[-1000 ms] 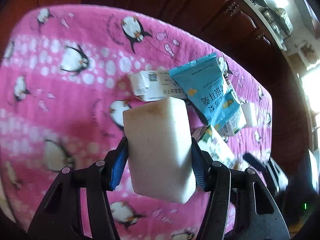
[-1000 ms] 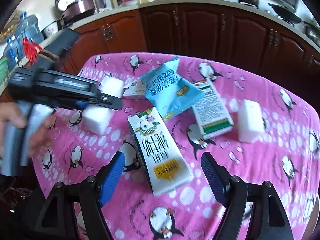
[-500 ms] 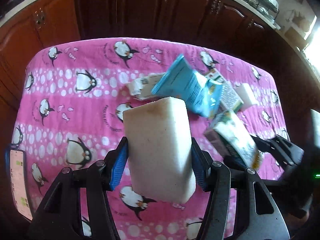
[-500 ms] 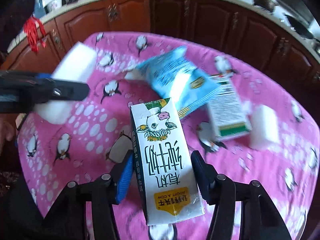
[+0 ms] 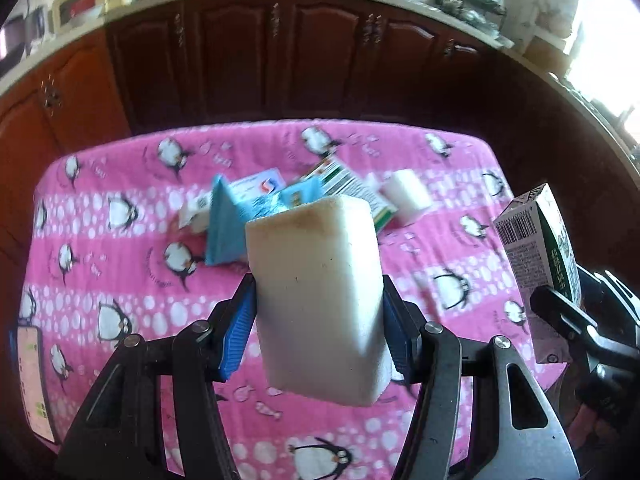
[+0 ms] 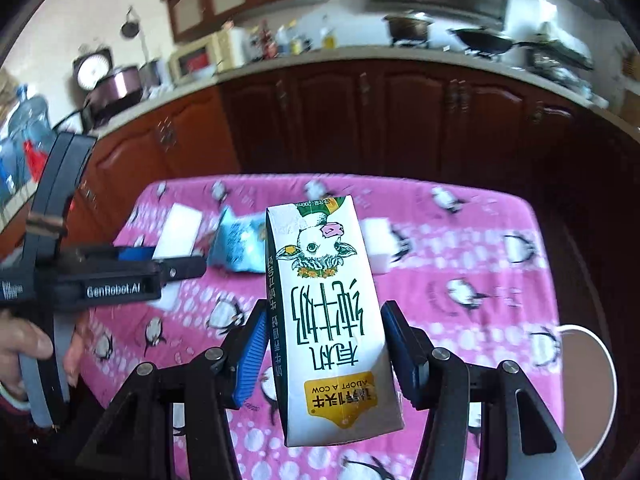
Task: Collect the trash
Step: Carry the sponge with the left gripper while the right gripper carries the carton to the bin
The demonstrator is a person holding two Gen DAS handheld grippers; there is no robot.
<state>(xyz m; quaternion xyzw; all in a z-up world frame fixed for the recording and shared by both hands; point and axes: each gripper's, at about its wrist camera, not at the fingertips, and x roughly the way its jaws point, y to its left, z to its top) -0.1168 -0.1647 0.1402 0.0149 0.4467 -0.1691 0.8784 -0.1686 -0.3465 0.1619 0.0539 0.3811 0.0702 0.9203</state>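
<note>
My left gripper [image 5: 318, 296] is shut on a white foam block [image 5: 316, 300] and holds it above the pink penguin tablecloth [image 5: 120, 280]. My right gripper [image 6: 324, 344] is shut on a white milk carton with a cow picture [image 6: 324, 312], lifted off the table; the carton [image 5: 536, 256] also shows at the right of the left wrist view. On the cloth lie a blue packet [image 5: 228, 232], a green-and-white carton [image 5: 348, 188], a small white box [image 5: 196, 212] and another white foam block [image 5: 406, 196].
Dark wooden cabinets [image 5: 320, 60] stand behind the table under a cluttered counter. A white-rimmed round container [image 6: 600, 380] sits off the table's right edge. A phone-like screen [image 5: 32, 380] lies at the left edge. A person's hand [image 6: 24, 344] holds the left gripper.
The right gripper closed on the milk carton and lifted it off the cloth. Both grippers rose and drew back from the table; the left kept hold of the foam block.
</note>
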